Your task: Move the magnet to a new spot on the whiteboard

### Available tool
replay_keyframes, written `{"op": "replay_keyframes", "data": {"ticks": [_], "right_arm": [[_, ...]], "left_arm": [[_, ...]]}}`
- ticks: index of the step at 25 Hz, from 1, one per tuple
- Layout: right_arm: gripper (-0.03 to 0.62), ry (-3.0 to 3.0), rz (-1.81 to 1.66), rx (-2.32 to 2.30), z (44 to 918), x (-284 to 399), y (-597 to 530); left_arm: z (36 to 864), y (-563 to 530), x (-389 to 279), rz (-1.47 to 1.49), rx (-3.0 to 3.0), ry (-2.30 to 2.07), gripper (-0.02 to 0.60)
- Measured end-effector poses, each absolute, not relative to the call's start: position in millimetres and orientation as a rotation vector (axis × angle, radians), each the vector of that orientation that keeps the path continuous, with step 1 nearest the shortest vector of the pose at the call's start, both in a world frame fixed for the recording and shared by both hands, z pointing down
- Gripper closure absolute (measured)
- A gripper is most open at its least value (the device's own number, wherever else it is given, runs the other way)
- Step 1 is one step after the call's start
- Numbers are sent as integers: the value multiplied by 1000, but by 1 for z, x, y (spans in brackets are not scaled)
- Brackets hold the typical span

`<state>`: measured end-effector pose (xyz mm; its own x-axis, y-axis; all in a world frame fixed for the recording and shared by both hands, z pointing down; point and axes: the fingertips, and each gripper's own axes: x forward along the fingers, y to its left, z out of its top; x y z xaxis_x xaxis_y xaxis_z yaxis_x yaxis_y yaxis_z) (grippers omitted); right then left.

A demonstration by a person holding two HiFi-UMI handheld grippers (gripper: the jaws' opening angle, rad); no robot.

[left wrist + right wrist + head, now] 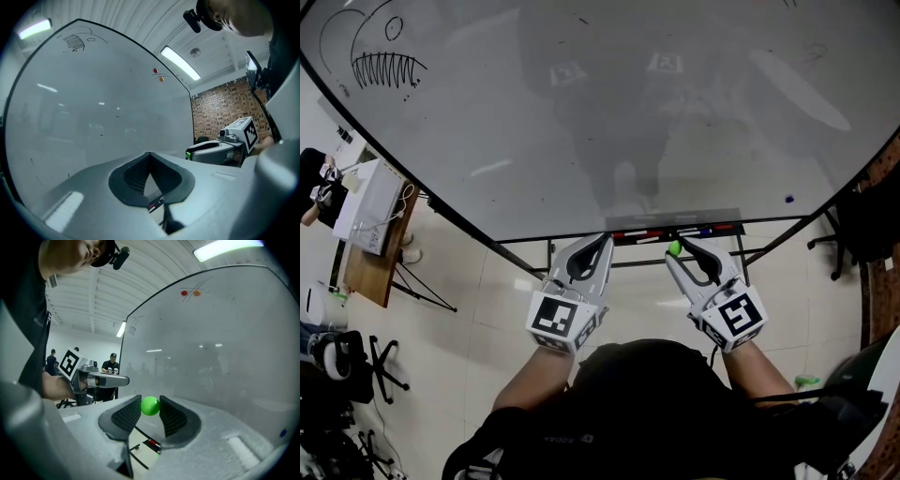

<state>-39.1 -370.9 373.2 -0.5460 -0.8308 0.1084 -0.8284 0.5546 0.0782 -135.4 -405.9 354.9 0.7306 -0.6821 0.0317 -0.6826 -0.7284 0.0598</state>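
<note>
The whiteboard (581, 112) fills the upper part of the head view. A small green ball-shaped magnet (674, 247) is pinched at the tips of my right gripper (678, 248), held just in front of the board's lower edge. In the right gripper view the green magnet (150, 405) sits between the two dark pads (127, 414), which press on it from both sides. My left gripper (602, 240) hovers beside it to the left; its jaws meet at the tip with nothing between them (150, 155). The whiteboard (93, 117) stands close ahead of it.
A red magnet (184, 293) and an orange magnet (196, 293) stick high on the board, a blue one (788, 198) low at the right. A marker tray (675, 231) runs under the board. A black drawing (386, 66) is at top left. A desk (370, 234) stands left.
</note>
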Motion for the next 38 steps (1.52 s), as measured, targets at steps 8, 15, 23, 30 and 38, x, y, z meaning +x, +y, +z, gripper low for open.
{"op": "replay_keyframes", "data": {"ticks": [8,15,23,30,38], "right_arm": [[485,-2626,-24,1480,371,-46,-374],[485,-2579,23,1589,373,-62,-369],[485,-2475,68,1720,380,-67,-344],[485,-2441,62,1767,373,-49,-308],[485,-2433,28,1763,370,-5,-209]], "left_arm": [[357,-407,-143,27,2881,-1098,565],[363,-404,-161,27,2912,-1001,565],[380,-396,-159,45,2926,-834,565],[375,-361,-134,18,2948,-758,565],[367,-284,-79,-24,2959,-769,565]]}}
